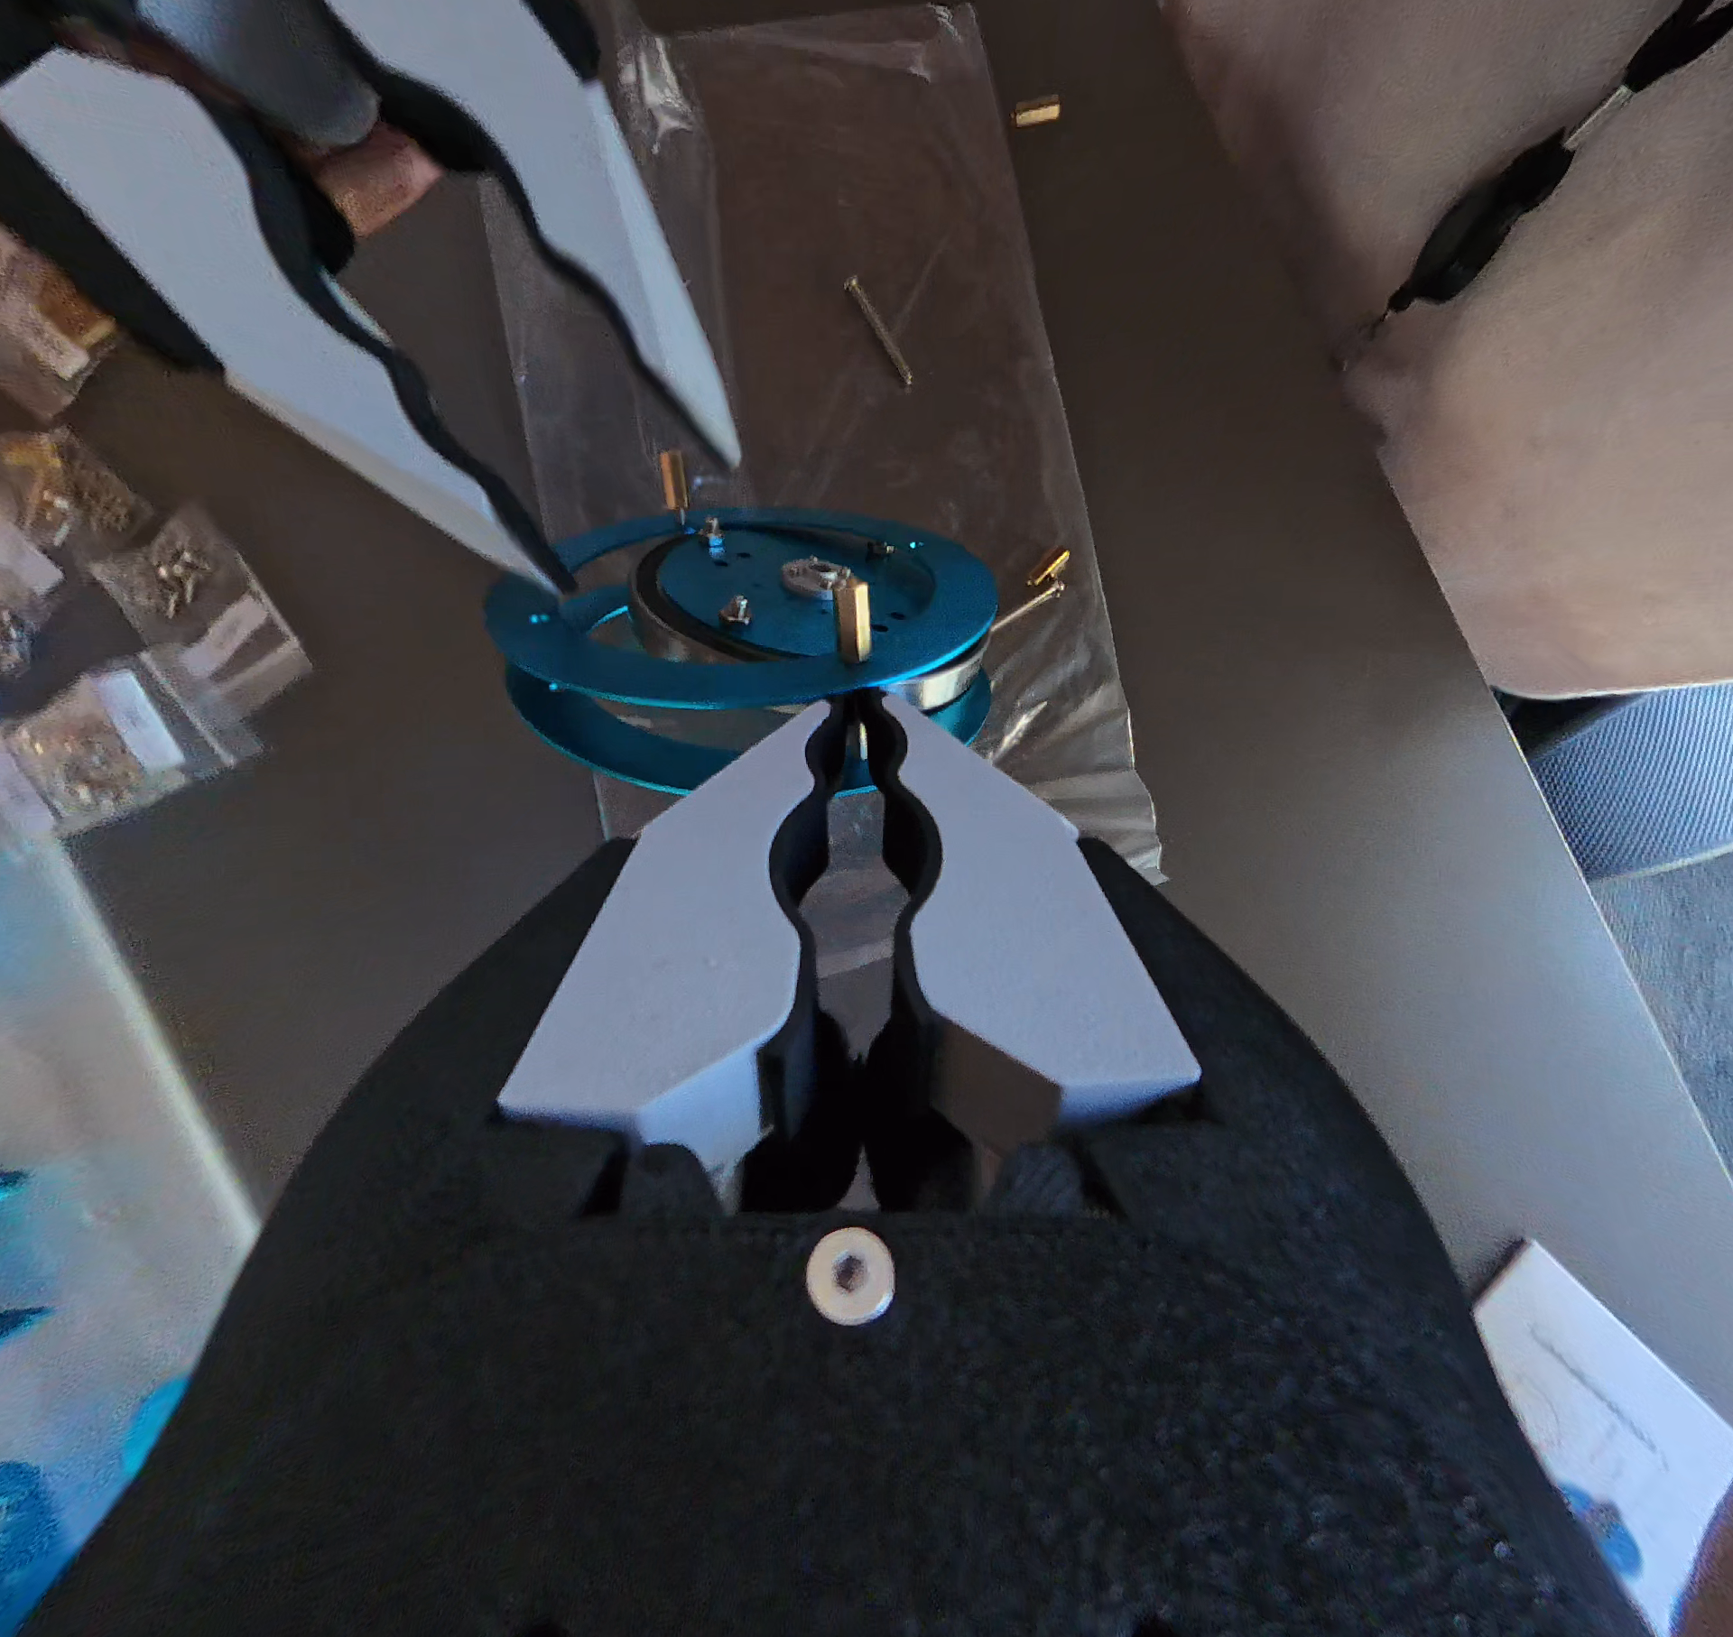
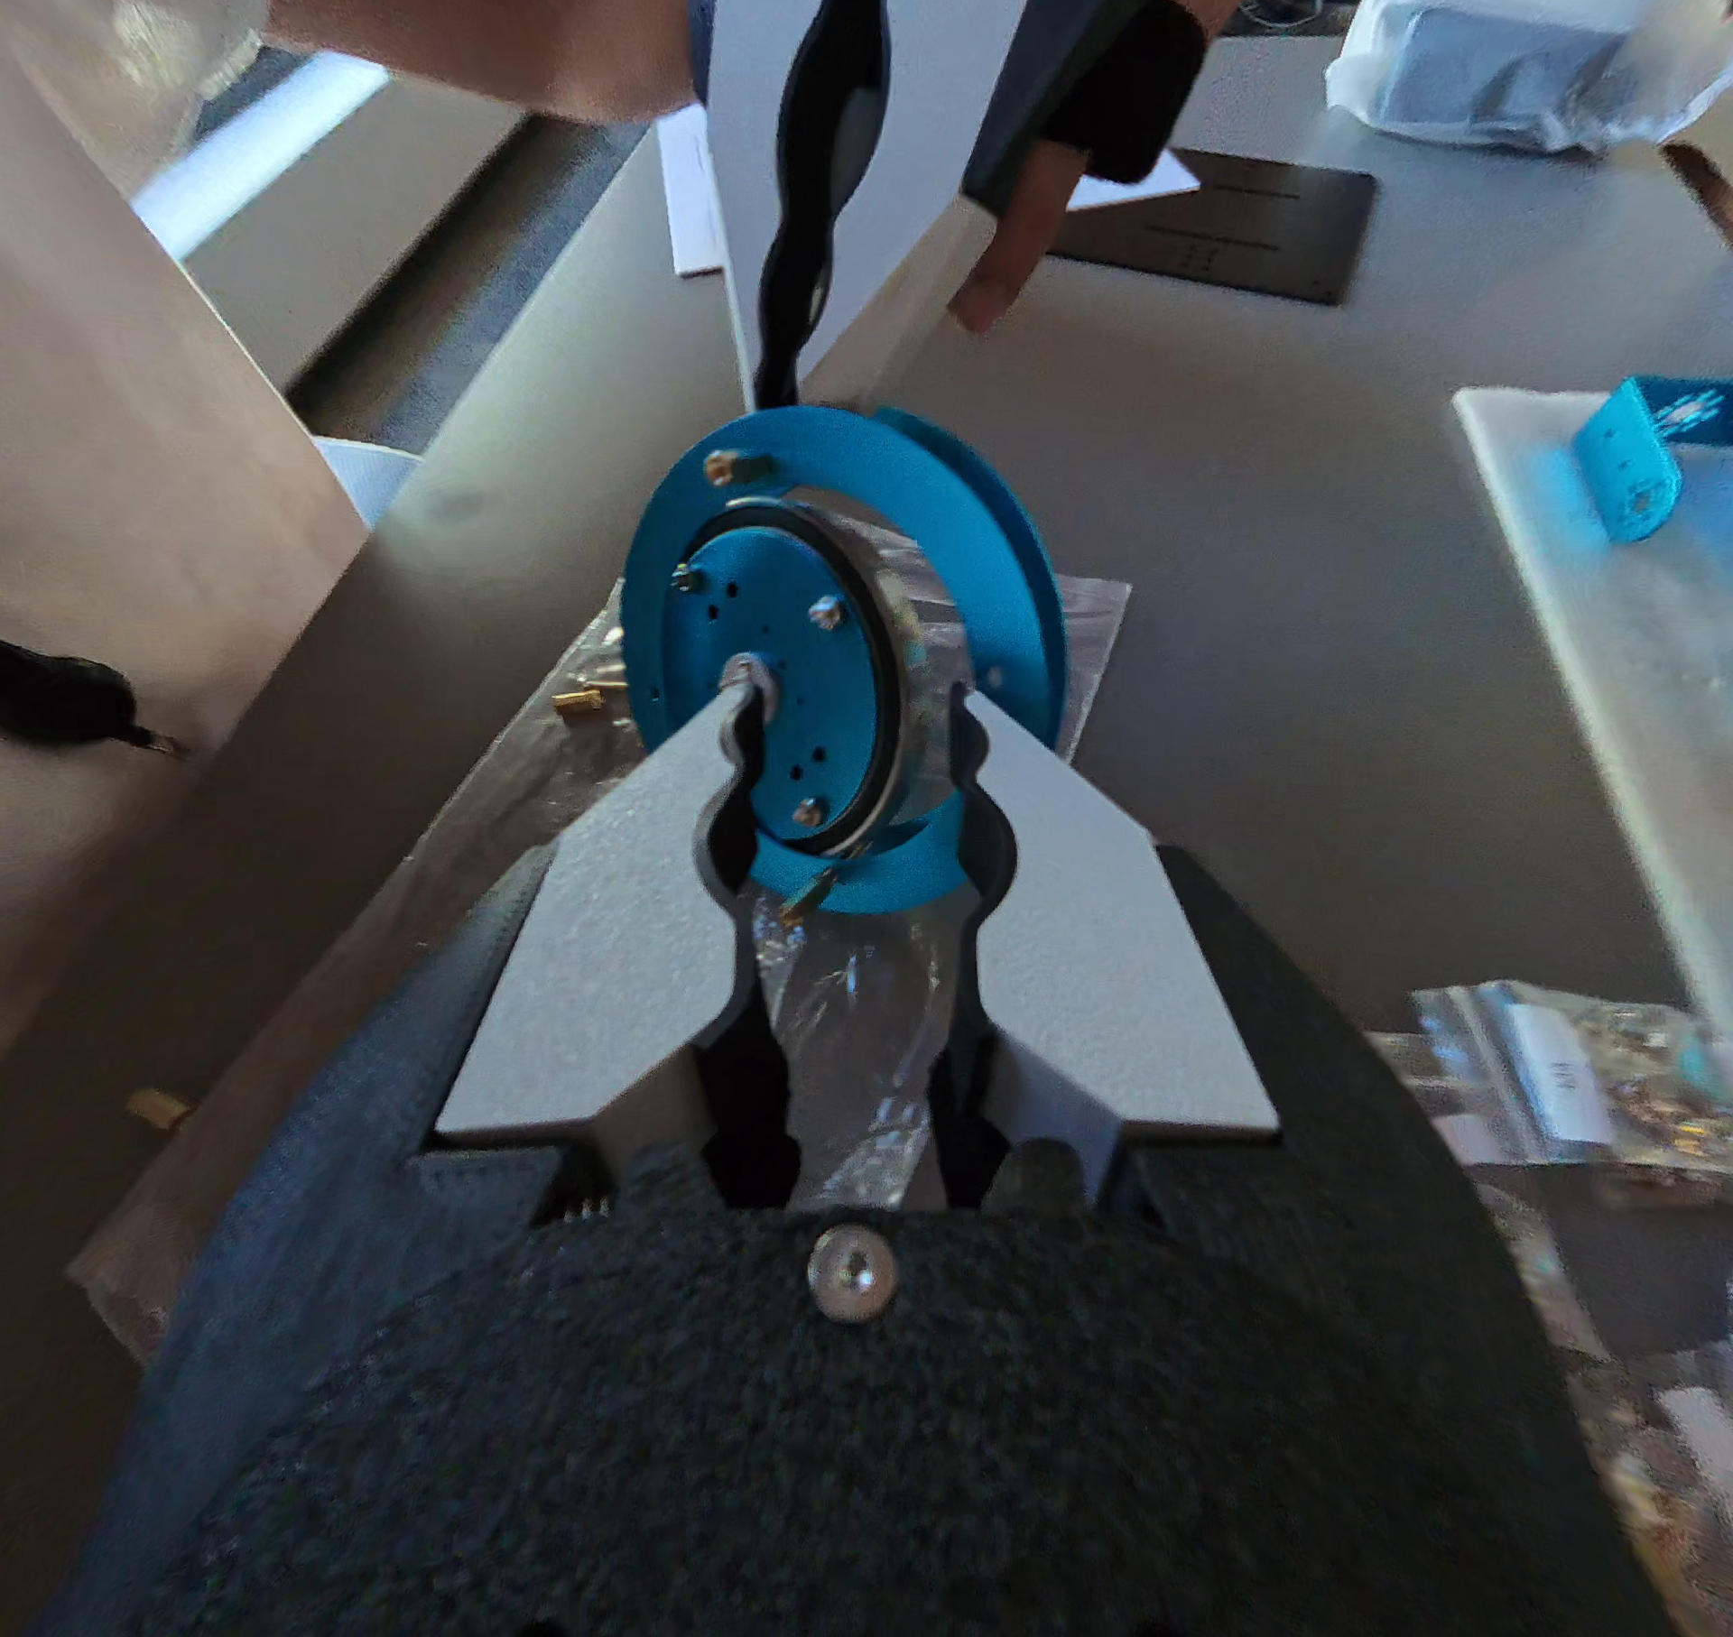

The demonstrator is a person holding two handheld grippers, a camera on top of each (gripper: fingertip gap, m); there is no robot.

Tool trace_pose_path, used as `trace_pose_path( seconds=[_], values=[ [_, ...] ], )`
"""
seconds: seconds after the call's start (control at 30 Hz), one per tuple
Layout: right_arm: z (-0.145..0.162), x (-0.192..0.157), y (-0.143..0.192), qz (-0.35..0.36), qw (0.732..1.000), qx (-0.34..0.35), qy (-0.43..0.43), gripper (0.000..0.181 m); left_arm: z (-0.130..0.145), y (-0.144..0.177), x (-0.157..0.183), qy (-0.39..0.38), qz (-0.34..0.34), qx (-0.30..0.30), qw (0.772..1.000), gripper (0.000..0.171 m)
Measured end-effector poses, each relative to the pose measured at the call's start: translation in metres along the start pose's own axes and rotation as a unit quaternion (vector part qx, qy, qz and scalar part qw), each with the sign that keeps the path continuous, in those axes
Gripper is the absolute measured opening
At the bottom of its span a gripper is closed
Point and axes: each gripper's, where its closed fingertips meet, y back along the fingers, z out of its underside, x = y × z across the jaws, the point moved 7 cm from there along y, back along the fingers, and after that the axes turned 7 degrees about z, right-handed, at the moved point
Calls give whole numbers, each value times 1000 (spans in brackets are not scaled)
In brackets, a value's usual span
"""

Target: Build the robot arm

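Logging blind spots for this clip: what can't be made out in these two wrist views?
- Left wrist view: where the left gripper pinches the blue disc assembly, hidden under the upper plate's rim.
- Right wrist view: the right gripper straddles the assembly; contact of its right finger with the bearing edge is blurred.
- Left wrist view: contents of the small bags, blurred.
- Both views: the assembly's underside, hidden.

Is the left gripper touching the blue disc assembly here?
Touching. In the left wrist view the left gripper has its nearly closed tips pinching the near rim of the blue disc assembly, with no gap visible.
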Motion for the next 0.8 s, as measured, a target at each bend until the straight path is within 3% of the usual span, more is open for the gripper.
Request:
trace_pose_path(
  seconds=[0.2,0.33,0.43,0.6,0.8],
  values=[
    [12,-5,3,-5,995,-56,-83,52,55,-3,8,80,-32,80,993,3],
    [12,-20,3,24,987,-90,-127,59,85,-18,17,126,-43,96,986,0],
    [15,-27,3,93,984,-101,-116,52,85,-23,27,115,-60,116,985,0],
    [24,-42,-11,130,975,-145,-110,64,82,-28,32,105,-84,99,986,0],
    [17,-56,-22,190,962,-159,-118,54,88,-23,40,134,-86,93,983,1]
  ],
)
